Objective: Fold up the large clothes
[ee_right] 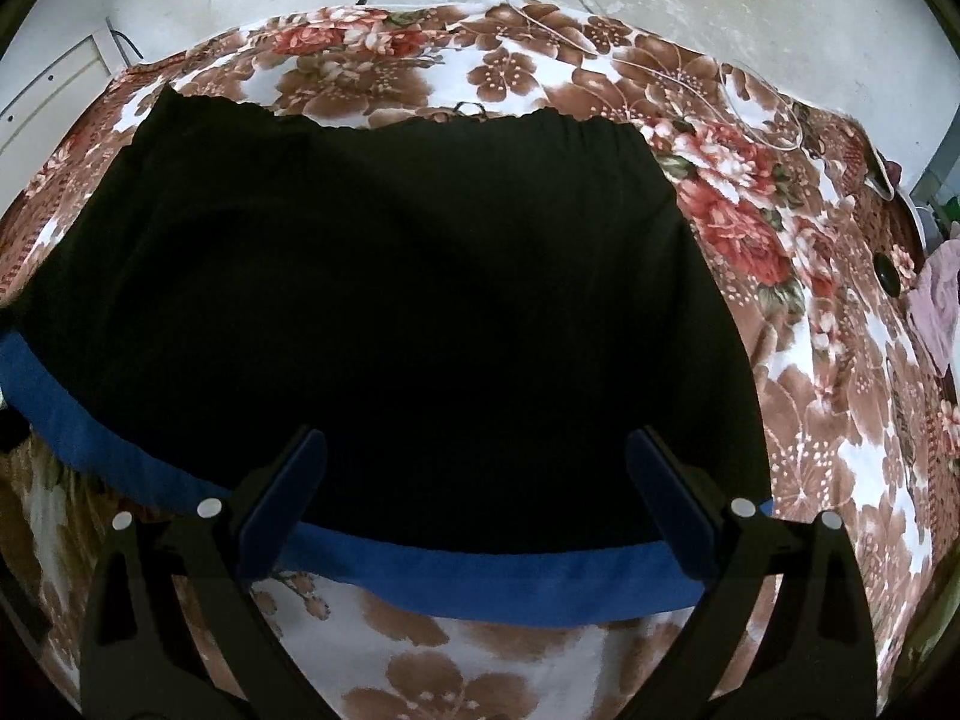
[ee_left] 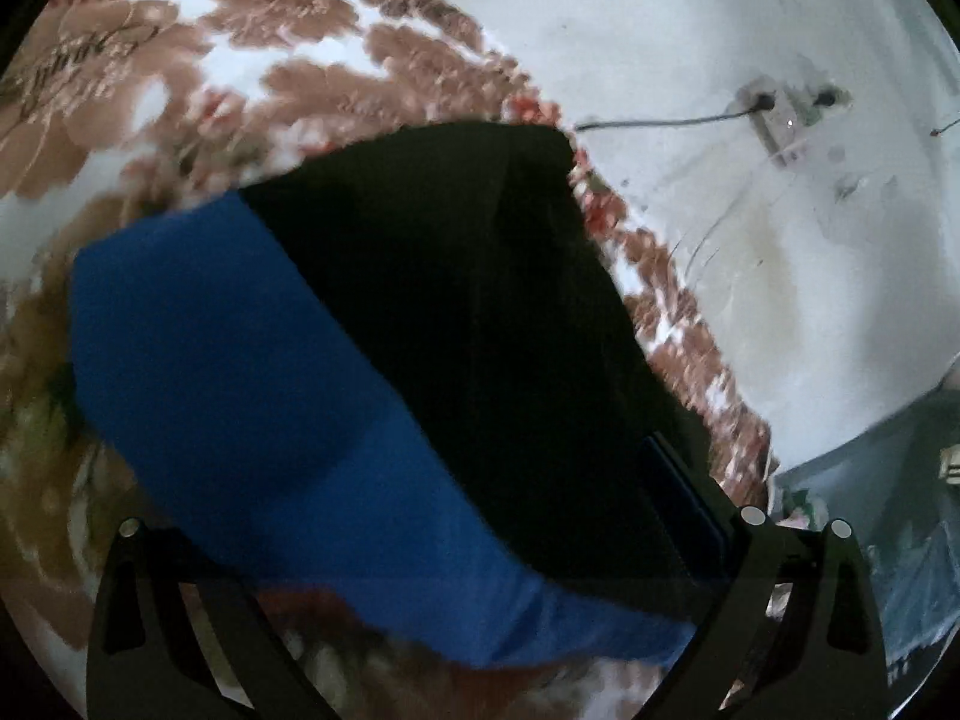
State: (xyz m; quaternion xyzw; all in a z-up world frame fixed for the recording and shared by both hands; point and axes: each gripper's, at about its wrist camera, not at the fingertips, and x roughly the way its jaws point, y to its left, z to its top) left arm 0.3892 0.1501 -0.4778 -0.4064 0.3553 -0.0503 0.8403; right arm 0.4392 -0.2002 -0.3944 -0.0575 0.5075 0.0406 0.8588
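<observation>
The black garment point(ee_right: 390, 312) lies spread on the bed point(ee_right: 810, 360), which has a flowered cover, and it fills the middle of my right view from about 9 o'clock to 3 o'clock. Its far edge at 12 o'clock is wavy, perhaps a waistband, but I cannot tell what kind of garment it is. Along the near edge, from 8 o'clock to 4 o'clock, a blue band point(ee_right: 492, 585) shows below the black; it can be a lining or a second layer, I am not sure. I judge that the folding is somewhere in the middle: the cloth looks flat and quite neat, with a straight near edge, so one fold may be already made, but the piece is large and more folds are left before it becomes a compact packet. My right gripper point(ee_right: 477, 492) is wide open, its two fingers stand apart over the near part of the black cloth, and it holds nothing; whether the tips touch the cloth I cannot tell. In the left view the picture is blurred. There the black cloth lies in the middle and the blue part goes from 9 o'clock down to 5 o'clock. My left gripper point(ee_left: 420, 540) also seems open, the frames at 7 and 5 o'clock are far apart, and the blue cloth passes between them, but a real grasp is not visible.
</observation>
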